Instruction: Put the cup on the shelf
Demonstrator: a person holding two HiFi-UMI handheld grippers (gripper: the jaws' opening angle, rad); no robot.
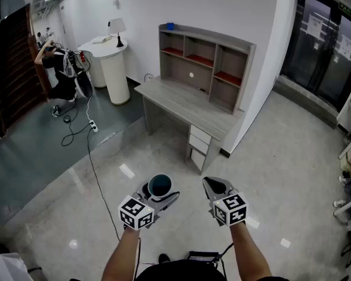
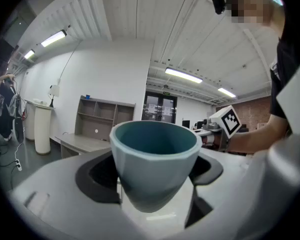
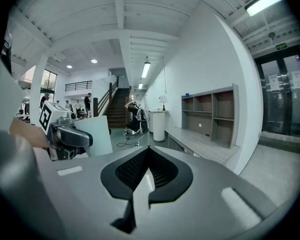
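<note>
In the left gripper (image 2: 151, 176), 1 cup (image 2: 155, 149).

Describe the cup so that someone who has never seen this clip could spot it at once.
A grey desk with a shelf stands against the white wall; short of it, over the glossy floor, two tongs are held out. The cup stands upright in the left tongs: teal, faceted, open end up, while the right tongs are shut and empty.

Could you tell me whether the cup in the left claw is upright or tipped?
Upright: the cup sits level, open rim facing up, base held in the left claw.
</note>
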